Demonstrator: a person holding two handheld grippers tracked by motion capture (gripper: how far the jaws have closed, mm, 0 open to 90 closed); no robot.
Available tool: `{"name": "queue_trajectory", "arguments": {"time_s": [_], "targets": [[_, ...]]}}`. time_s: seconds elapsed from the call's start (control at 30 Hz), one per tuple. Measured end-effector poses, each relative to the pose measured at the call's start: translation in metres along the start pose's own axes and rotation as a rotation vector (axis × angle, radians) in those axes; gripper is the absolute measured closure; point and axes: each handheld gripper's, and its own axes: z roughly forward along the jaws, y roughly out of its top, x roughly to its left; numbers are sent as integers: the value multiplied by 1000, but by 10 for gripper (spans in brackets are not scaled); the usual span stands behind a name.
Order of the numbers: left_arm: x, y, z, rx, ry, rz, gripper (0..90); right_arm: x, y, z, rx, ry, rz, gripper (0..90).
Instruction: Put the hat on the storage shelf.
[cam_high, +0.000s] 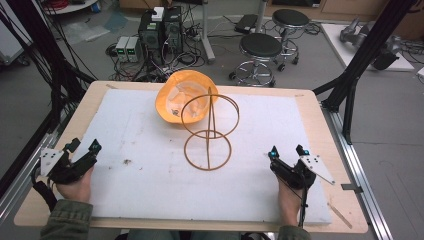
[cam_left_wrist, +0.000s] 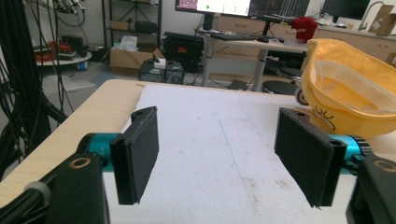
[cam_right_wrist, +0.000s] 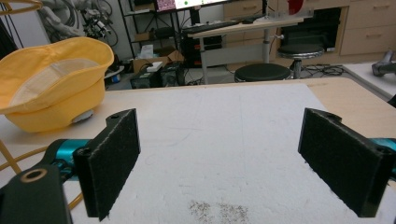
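Note:
A yellow cap lies upside down, lining up, at the back middle of the white board. In front of it stands a tan wire stand made of two rings on an upright post. My left gripper rests at the board's left front edge, open with nothing between its pads; the cap appears to its right. My right gripper sits at the right front, also open and empty; the cap lies far to its left.
The board lies on a wooden table. Black frame poles rise at both sides. Stools, computers and cables stand on the floor behind the table. Dark specks mark the board near the right gripper.

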Motion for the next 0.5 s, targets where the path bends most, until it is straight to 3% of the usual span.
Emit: {"name": "queue_trajectory", "arguments": {"time_s": [0.37, 0.5], "targets": [[1, 3, 2, -18, -33, 9, 294, 0, 0, 0, -4, 1, 1, 117], [-1, 6, 2, -29, -50, -21, 330, -3, 0, 2, -7, -4, 9, 117]]}}
